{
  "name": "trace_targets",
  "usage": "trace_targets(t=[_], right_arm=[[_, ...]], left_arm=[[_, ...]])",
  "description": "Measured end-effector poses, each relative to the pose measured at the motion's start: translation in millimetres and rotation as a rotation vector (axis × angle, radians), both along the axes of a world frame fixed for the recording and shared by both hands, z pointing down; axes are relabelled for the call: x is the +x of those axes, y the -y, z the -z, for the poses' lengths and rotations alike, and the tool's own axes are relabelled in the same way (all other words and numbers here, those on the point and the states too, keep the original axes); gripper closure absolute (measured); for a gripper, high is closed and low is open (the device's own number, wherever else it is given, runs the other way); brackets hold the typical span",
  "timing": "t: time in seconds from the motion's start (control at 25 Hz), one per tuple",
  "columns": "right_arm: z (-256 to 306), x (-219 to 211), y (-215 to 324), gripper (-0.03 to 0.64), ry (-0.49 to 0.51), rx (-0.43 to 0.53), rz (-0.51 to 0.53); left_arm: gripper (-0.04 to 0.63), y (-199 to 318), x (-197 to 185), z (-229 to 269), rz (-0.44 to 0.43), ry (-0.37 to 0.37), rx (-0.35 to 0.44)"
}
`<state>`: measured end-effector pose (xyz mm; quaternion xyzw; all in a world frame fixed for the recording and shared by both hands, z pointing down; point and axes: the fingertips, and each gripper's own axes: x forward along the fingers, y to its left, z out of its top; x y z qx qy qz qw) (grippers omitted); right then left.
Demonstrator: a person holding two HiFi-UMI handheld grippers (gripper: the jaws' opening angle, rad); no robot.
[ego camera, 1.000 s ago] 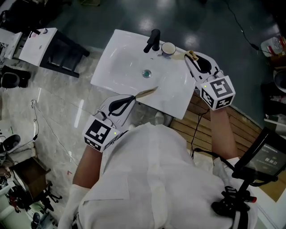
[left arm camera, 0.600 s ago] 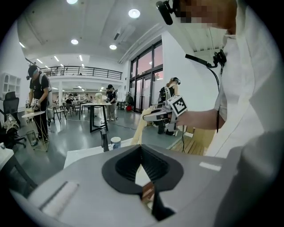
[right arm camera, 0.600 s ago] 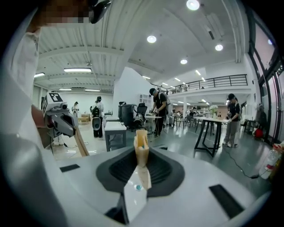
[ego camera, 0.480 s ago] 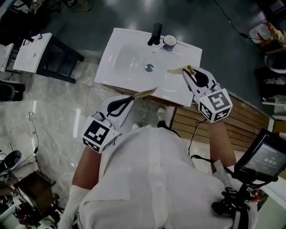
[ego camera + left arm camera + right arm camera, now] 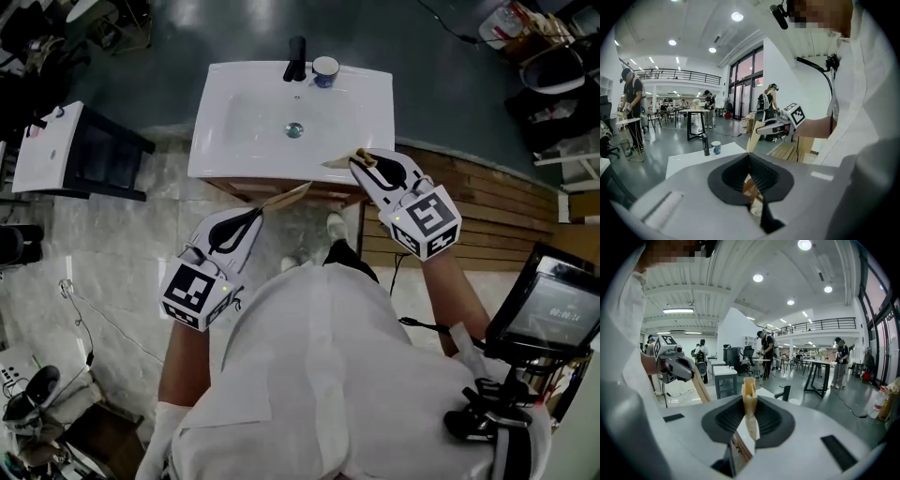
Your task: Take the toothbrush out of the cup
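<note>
Toothbrush (image 5: 749, 390) between right gripper's (image 5: 364, 159) jaws

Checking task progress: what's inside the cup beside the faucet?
Nothing sticks out of the cup; from above its mouth looks pale and bare. The very bottom is too small to make out, so a small item lying flat there can't be ruled out.

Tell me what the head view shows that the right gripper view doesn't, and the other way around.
Only the head view: the sink basin with its drain, the wooden slats beside it, and the marker cube on the right gripper. Only the right gripper view: people at tables under ceiling lights in a hall. Both: the left gripper shut on a tan stick, and the right gripper shut on a tan piece.
</note>
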<state>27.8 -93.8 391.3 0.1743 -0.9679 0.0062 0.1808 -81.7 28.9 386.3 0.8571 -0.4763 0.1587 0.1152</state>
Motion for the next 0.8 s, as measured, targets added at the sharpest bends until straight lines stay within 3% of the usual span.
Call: trace_targets(t=[0.32,0.8], right_arm=[[-8.3,4.8,-52.3,0.558,-0.015,-0.016,-0.007],[-5.6,1.3,-91.2,0.558,-0.035,-0.024,0.047]], left_arm=[[0.589,-28.0,2.9,-4.5,-0.042,0.0,0.0],[0.591,-47.6,-5.0,-3.1,-0.035,0.026,-0.005]])
